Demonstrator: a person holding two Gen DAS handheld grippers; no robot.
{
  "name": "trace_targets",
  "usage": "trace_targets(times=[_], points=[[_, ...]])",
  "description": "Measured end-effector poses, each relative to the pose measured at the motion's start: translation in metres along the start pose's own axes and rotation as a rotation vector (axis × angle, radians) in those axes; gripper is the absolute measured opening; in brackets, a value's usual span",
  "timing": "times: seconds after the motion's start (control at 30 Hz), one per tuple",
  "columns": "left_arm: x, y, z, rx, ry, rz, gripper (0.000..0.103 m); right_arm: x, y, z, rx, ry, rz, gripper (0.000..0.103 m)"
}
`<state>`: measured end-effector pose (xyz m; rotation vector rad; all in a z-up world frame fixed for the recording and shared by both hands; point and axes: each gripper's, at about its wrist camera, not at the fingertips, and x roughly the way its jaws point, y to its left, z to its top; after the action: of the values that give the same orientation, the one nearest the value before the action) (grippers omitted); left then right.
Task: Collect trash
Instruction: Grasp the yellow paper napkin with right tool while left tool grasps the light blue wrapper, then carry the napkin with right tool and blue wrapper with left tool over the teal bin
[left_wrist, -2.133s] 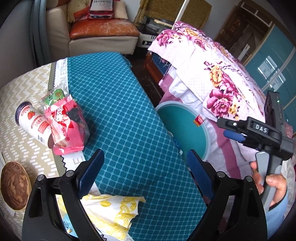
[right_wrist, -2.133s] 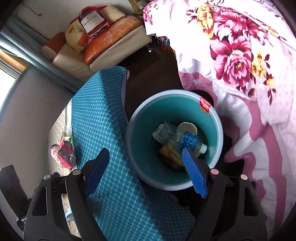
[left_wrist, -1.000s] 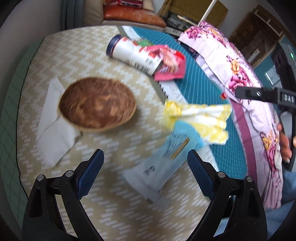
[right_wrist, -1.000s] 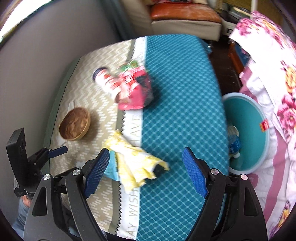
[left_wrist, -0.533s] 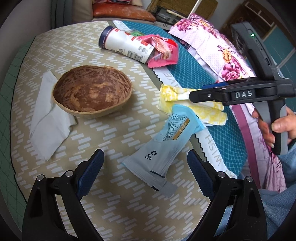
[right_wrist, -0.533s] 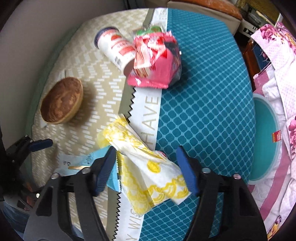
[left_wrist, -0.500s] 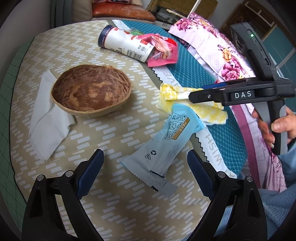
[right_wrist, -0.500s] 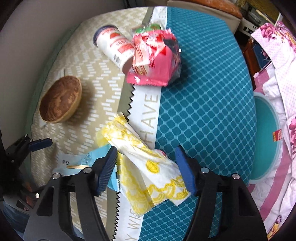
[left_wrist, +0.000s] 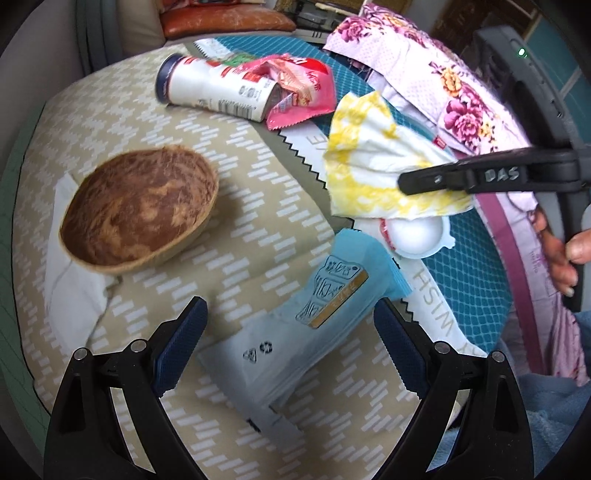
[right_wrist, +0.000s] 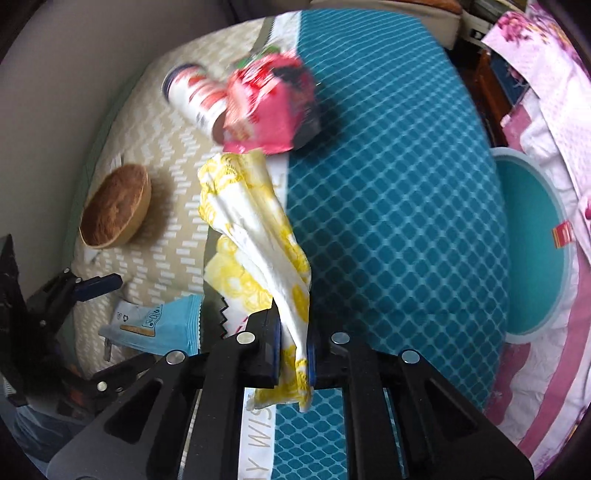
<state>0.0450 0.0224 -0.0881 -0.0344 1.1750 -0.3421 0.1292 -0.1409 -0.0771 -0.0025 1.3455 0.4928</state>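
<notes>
We have the yellow-and-white wrapper pinched in the right gripper; its jaws are closed on the wrapper's lower end, and the rest of the wrapper rises and fans out above the worktop. In the left wrist view the same wrapper is lifted off the cloth, with the right gripper clamped on its right side.

That is the one piece we judge to be in hand. It has not reached the teal bin, which stands on the floor to the right of the worktop, against the flowered bedding. From here we cannot see what the bin holds.

Plenty is left. A white plastic lid lies just below the lifted wrapper. The pale blue packet lies flat on the near side, directly ahead of the left gripper, whose jaws stand wide and hold nothing. On the far side a white can lies on its side with a red packet touching its open end. A white napkin sits under the brown bowl at the left; we would take the napkin as trash but not the bowl.

So we judge the task partway: one item lifted, at least four more waiting.
</notes>
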Motion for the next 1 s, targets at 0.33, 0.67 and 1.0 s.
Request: trace_targets(times=[0.33, 0.67, 1.0], points=[[0.021, -0.025, 0.003, 0.141, 0.053, 0.108, 0.081, -0.009, -0.043, -0.002, 0.118, -0.005, 0.053, 0.012], [0.012, -0.015, 0.007, 0.053, 0.038, 0.105, 0.025, -0.015, -0.059, 0.002, 0.161, -0.068, 0.041, 0.025], [-0.012, -0.007, 0.014, -0.093, -0.025, 0.073, 0.024, -0.04, -0.079, 0.006, 0.209, -0.204, 0.024, 0.008]])
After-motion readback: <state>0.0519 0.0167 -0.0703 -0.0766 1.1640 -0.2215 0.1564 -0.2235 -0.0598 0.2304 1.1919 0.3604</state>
